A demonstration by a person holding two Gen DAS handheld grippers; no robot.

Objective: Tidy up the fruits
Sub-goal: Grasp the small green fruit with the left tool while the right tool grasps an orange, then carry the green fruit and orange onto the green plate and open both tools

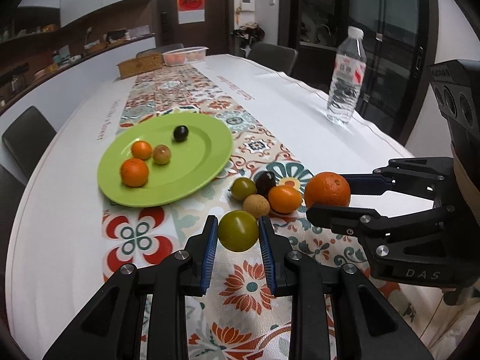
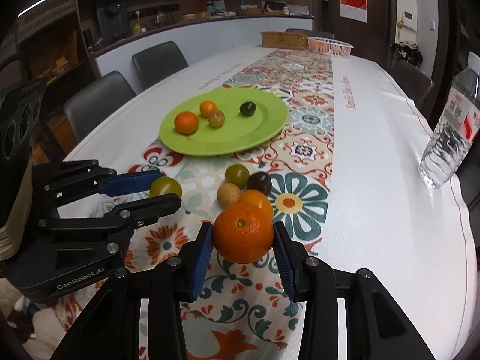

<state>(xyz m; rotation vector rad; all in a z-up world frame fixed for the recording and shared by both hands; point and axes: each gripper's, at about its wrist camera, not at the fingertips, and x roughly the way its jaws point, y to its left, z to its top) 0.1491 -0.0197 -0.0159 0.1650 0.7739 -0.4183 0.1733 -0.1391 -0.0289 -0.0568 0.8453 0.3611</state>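
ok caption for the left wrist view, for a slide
Left tool grips a green fruit; right tool holds an orange beside the green plate.

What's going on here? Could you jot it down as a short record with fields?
left gripper: jaws shut on a green fruit, lifted off the cloth
right gripper: jaws shut on a large orange
green plate: holds four fruits: two orange, one brownish, one dark
loose fruits on the table runner: a green one, a dark one, a tan one and a small orange one, clustered beside the plate
water bottle: upright, at the table's right edge
far end: woven box and plastic tub
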